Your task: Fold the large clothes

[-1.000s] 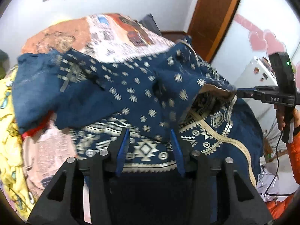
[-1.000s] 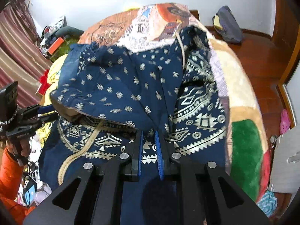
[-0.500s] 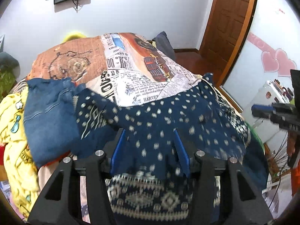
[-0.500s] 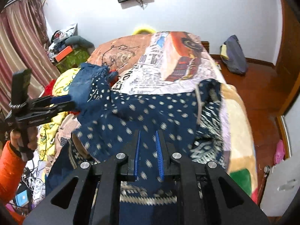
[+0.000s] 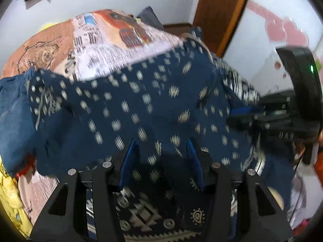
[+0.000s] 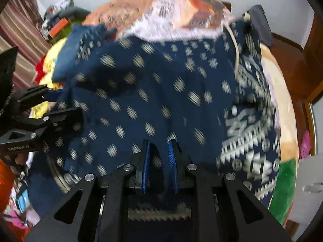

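— How are the jaws set?

— The left gripper (image 5: 161, 151) is seen with its blue pads apart, nothing pressed between them. The right gripper (image 6: 159, 155) has a narrow gap, and whether cloth is pinched cannot be told.

— And the garment?

— The large navy cloth with pale dotted and geometric print (image 6: 161, 92) is spread just under both grippers — over the newspaper-print bedspread (image 5: 113, 46), with a blue denim piece (image 5: 14, 109) beside it.

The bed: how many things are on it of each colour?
Navy patterned: 1, the big garment
Plain blue denim: 1, the jeans
Yellow: 1, the yellow cloth
Red: 1, the red cloth
Total: 4
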The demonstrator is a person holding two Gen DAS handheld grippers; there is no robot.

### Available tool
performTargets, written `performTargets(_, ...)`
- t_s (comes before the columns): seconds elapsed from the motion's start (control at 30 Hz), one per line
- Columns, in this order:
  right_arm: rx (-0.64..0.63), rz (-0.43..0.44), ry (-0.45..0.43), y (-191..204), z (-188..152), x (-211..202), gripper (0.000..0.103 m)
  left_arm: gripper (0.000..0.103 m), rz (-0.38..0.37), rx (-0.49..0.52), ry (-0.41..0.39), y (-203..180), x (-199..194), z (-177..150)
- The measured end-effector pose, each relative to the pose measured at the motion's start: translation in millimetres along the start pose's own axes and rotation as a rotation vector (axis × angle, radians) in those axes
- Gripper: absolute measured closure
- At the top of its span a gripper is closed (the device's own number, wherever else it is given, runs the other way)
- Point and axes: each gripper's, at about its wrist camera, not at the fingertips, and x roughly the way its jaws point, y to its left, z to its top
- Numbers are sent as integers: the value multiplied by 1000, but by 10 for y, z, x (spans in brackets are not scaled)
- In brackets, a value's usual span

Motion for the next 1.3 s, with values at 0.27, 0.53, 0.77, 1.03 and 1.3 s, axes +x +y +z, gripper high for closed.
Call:
performTargets(0.27,7,-1,-18,-57,-290,-161,75,40,57,-6,-17,-111,-12,-322)
performTargets(0.53,-16,-65,-96,-103,-175,-447,67,37,89,-121,-132,252,-563,-227)
performTargets(0.77,43,-126,-237,-282,64,-720,44,28,194,-315,-213,1037,-877,-243)
performTargets(1.03,179,-147,-239,-777,360,-583,40,28,120,-579,-132,1806,-459,-514)
performTargets(1.3,324,-72,-146,-1174,549,-125,40,28,-29,-748,-78,2112,126,-598)
